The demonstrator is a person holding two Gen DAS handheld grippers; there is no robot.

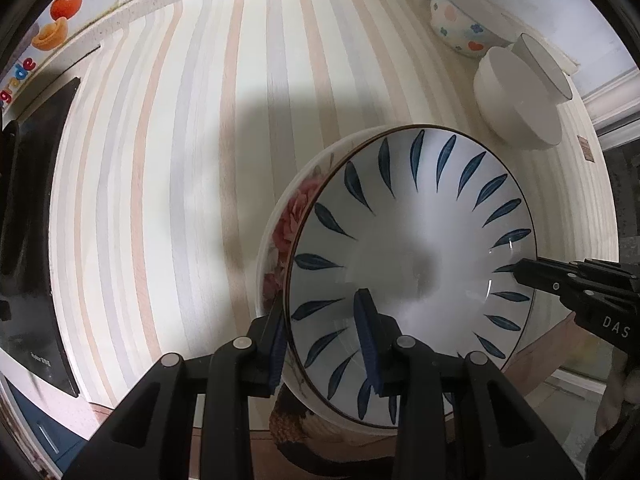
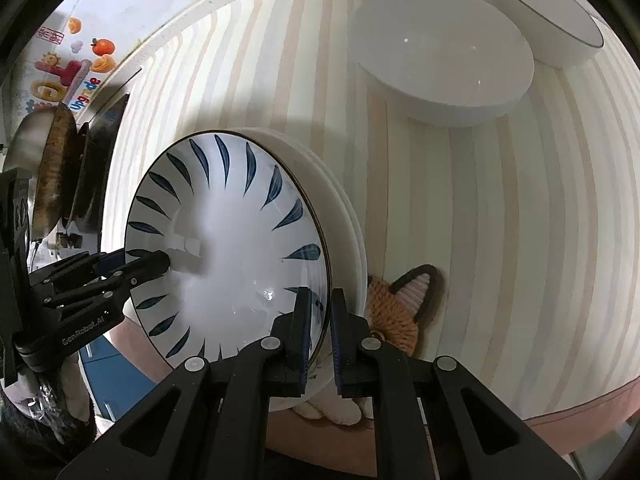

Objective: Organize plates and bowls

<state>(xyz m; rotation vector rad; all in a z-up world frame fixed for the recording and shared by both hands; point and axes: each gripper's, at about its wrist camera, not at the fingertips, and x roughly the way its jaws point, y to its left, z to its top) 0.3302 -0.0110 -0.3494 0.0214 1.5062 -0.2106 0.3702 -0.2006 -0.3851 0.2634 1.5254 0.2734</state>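
Leaf-pattern plate atop floral plate at table's near edge, left gripper and right gripper each clamped on opposite rims; bowls far right corner.

The top plate is white with a ring of dark blue leaf strokes and a thin dark rim line. Beneath it, a white plate shows a pink-red rose print. The worktop carries pale stripes of cream, peach and grey. Near its far right corner stand a cream bowl dotted with blue, pink and red flowers, a plain white bowl and a white bowl with a dark rim. Both grippers are black with blue pads.
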